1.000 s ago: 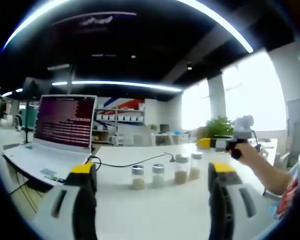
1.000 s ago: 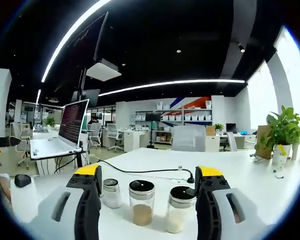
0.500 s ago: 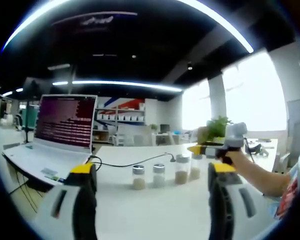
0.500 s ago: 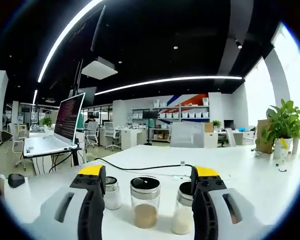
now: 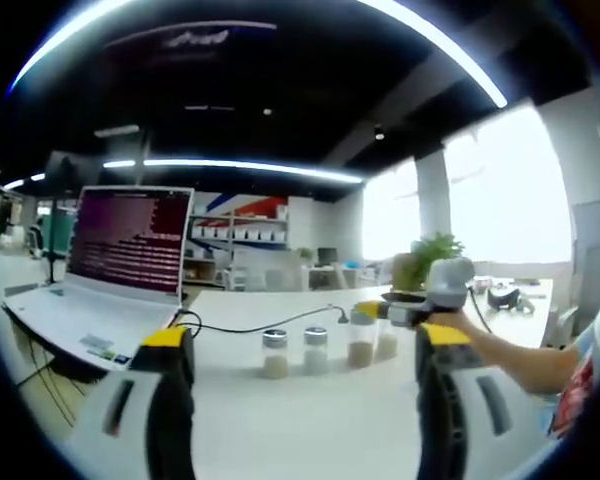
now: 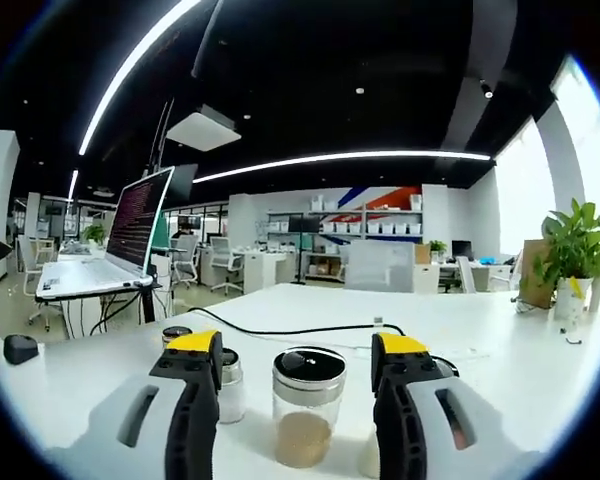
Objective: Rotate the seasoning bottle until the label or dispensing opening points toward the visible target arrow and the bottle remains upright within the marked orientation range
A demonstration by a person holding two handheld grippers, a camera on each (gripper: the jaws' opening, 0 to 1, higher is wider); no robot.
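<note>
1. Your right gripper [image 6: 295, 350] is holding its jaws apart – they are standing on either side of a seasoning bottle [image 6: 306, 405] with a black lid and brown contents, and the pictures are not showing the pads touching the glass.
2. That bottle is standing upright on the white table [image 6: 500, 370], between the two yellow-tipped jaws in the right gripper view.
3. A second jar [image 6: 230, 385] is sitting just behind your right gripper's left jaw; a third one is showing only as a sliver beside the other jaw.
4. Your left gripper [image 5: 305, 340] is also keeping its jaws open, with nothing between them, well back from the row of bottles.
5. In the left gripper view, four bottles are lining up on the table – a brown-filled bottle [image 5: 275, 354], a pale jar [image 5: 316, 350], and two taller ones [image 5: 361, 340] toward the right.
6. Your right gripper is coming into that view from the right, at the taller end of the row, with your hand [image 5: 460, 325] wrapped around its grip.
7. A black cable [image 6: 280, 328] is running across the table behind the bottles.
8. An open laptop [image 5: 110, 275] is sitting further left on the table.
9. A potted plant [image 6: 575, 255] is standing at the far right edge.
</note>
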